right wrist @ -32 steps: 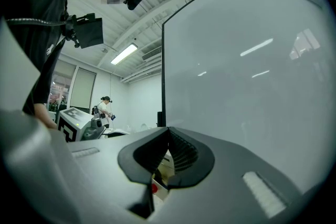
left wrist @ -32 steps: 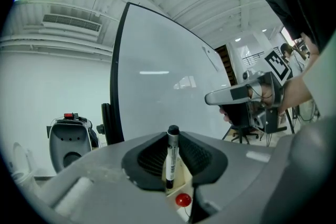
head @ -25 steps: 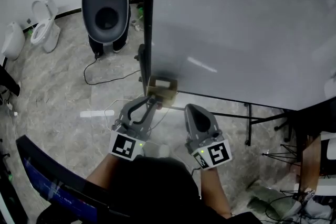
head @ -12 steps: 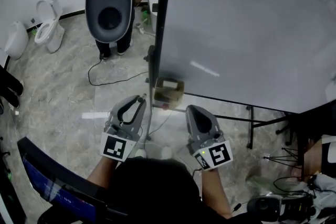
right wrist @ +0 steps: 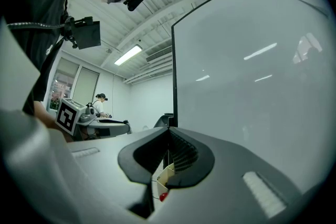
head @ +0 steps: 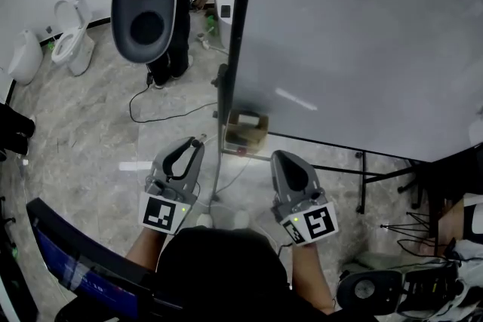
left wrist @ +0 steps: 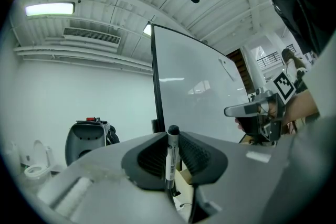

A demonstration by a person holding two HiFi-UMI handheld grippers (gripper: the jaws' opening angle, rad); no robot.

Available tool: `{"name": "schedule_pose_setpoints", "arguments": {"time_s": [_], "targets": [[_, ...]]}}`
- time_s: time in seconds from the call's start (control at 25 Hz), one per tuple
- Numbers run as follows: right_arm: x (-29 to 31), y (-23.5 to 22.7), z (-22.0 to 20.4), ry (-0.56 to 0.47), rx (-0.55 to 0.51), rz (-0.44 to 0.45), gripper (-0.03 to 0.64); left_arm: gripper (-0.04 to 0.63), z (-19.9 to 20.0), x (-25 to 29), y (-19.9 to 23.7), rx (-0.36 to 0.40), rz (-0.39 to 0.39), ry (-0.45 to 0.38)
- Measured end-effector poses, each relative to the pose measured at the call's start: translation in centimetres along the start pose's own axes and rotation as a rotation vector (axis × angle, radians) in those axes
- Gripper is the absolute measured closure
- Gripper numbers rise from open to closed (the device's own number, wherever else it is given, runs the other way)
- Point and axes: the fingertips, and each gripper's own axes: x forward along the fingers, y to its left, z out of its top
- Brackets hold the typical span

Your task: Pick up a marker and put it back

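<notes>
We find the left tongs [head: 192, 145] grasping the marker [left wrist: 170, 160] upright, near-left of the box [head: 247, 130] under the whiteboard [head: 362, 34], and the right tongs [head: 285, 158] clenched empty; a narrow pinch may let it tilt and miss the box.

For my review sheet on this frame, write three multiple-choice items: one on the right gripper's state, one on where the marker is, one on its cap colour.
1. The jaws of the right gripper are: A) wide apart B) shut, nothing between C) half open
2. The marker is: A) in the right gripper B) upright in the jaws of the left gripper C) in neither gripper
3. The marker's cap is: A) black B) red C) green

Answers: 1 B, the jaw tips meet with nothing between them; 2 B, both pads press the barrel; 3 A, a dark cap tops a white barrel.
</notes>
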Motion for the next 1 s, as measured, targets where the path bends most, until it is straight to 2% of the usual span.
{"name": "schedule_pose_setpoints", "arguments": {"time_s": [0.48,0.68,1.0], "targets": [[-0.9,-0.4,0.0,0.007,0.004,-0.021,0.607,0.523,-0.1,0.3,-1.0,-0.033,-0.028,-0.002],[-1.5,-0.2,1.1,0.009,0.002,-0.030,0.607,0.522,1.1,0.1,-1.4,-0.031,-0.038,-0.008],[-2.1,-1.0,-0.3,0.003,0.007,-0.036,0.607,0.523,-0.5,1.6,-3.2,-0.012,-0.067,-0.005]]}}
